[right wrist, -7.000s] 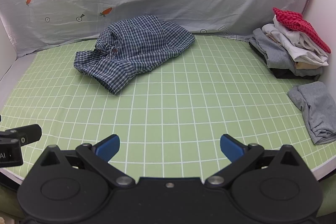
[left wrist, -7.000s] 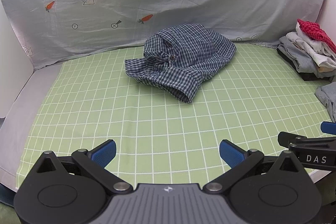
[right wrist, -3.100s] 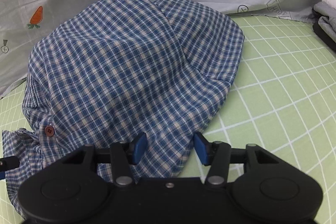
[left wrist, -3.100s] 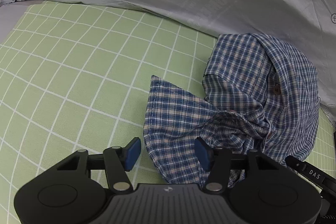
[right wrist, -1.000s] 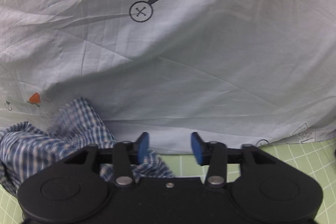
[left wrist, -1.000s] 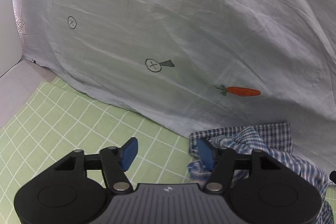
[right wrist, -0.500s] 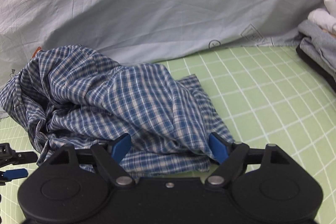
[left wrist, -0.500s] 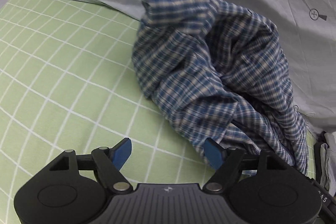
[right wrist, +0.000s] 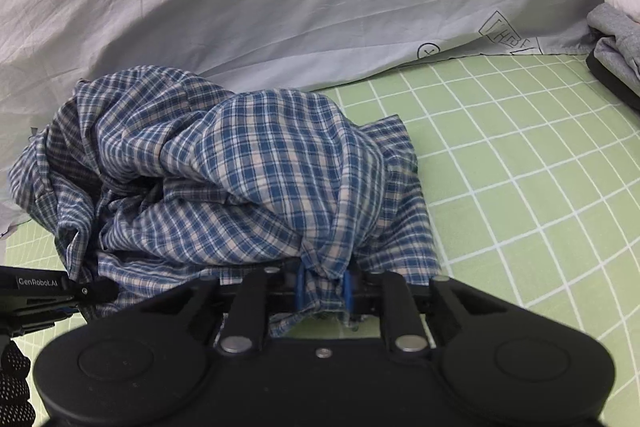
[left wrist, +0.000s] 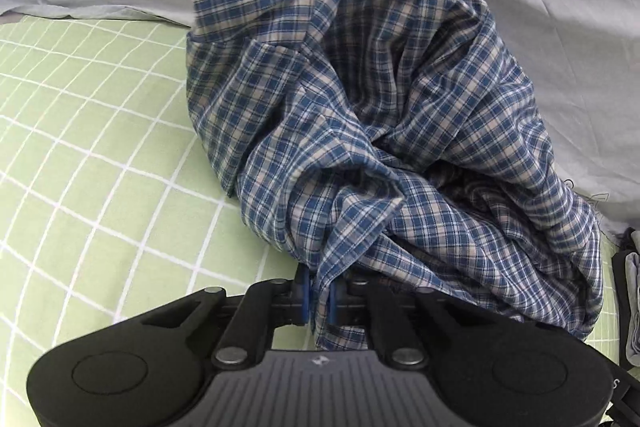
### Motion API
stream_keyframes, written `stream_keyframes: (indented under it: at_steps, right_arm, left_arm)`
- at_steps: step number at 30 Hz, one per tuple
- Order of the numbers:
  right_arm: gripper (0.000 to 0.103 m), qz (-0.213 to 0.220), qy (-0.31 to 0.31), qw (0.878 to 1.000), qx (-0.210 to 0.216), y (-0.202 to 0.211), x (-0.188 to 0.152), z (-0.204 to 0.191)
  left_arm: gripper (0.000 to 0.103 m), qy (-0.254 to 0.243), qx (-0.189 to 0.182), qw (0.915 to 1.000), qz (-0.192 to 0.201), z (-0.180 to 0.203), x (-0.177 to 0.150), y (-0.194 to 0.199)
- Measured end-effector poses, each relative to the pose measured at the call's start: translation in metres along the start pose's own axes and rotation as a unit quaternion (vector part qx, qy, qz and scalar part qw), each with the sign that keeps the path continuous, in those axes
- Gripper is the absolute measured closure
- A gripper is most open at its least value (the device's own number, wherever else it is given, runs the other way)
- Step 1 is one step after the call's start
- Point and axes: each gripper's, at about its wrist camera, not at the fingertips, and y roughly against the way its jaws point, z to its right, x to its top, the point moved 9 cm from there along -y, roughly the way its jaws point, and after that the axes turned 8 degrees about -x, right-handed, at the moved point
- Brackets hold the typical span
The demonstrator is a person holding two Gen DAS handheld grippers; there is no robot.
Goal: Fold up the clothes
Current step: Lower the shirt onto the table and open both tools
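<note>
On the green mat (left wrist: 100, 155), both hand-held grippers (left wrist: 319, 297) (right wrist: 324, 287) newly clamped onto checked shirt (left wrist: 380, 115).

Left hand-held gripper (left wrist: 319, 297), right hand-held gripper (right wrist: 324, 287): just clamped.

My left fingers (left wrist: 306, 291) vanish into the bunched plaid shirt (left wrist: 360, 131), only thin blue edges showing. The shirt's collar and sleeves can't be told apart. The folded clothes (right wrist: 618, 39) are cut off by the right edge, and my gloved hand (right wrist: 14, 391) by the corner.
</note>
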Motion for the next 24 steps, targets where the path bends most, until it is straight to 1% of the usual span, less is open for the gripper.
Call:
stream_keyframes:
  at_steps: [4, 8, 11, 12, 15, 16, 18, 19, 20, 22, 24]
  right_arm:
    - [0.087, -0.005, 0.014, 1.0, 0.023, 0.045, -0.022, -0.003]
    - [0.086, -0.015, 0.032, 0.998, 0.05, 0.099, -0.056, -0.004]
    - [0.08, -0.021, 0.04, 0.997, 0.066, 0.134, -0.088, -0.004]
    - [0.075, -0.025, 0.044, 0.996, 0.068, 0.142, -0.098, -0.004]
    - [0.068, -0.029, 0.048, 0.996, 0.066, 0.158, -0.117, -0.003]
    - [0.063, -0.029, 0.048, 0.996, 0.064, 0.161, -0.121, -0.003]
    - [0.059, -0.027, 0.043, 0.997, 0.055, 0.165, -0.124, -0.002]
    - [0.059, -0.025, 0.041, 0.998, 0.05, 0.166, -0.125, -0.001]
    - [0.058, -0.024, 0.038, 0.998, 0.044, 0.167, -0.126, 0.0]
    - [0.051, -0.024, 0.035, 0.999, 0.033, 0.165, -0.128, 0.001]
    - [0.051, -0.024, 0.045, 0.998, 0.026, 0.161, -0.132, 0.0]
  left_arm:
    - [0.095, -0.005, 0.014, 0.9999, 0.002, -0.01, -0.028, 0.051]
    - [0.095, -0.003, 0.021, 0.9996, 0.021, -0.029, -0.06, 0.118]
    - [0.095, 0.003, 0.038, 0.9987, 0.032, -0.05, -0.089, 0.163]
    - [0.095, 0.006, 0.047, 0.9983, 0.034, -0.057, -0.099, 0.175]
    - [0.095, 0.031, 0.06, 0.9973, 0.03, -0.081, -0.122, 0.199]
    - [0.095, 0.042, 0.062, 0.9969, 0.026, -0.09, -0.128, 0.206]
    - [0.095, 0.062, 0.065, 0.9958, 0.02, -0.104, -0.143, 0.214]
    - [0.095, 0.067, 0.066, 0.9954, 0.019, -0.109, -0.148, 0.217]
    - [0.094, 0.069, 0.067, 0.9952, 0.02, -0.112, -0.149, 0.219]
    - [0.091, 0.071, 0.065, 0.9951, 0.024, -0.116, -0.149, 0.224]
    - [0.087, 0.073, 0.064, 0.995, 0.026, -0.115, -0.148, 0.225]
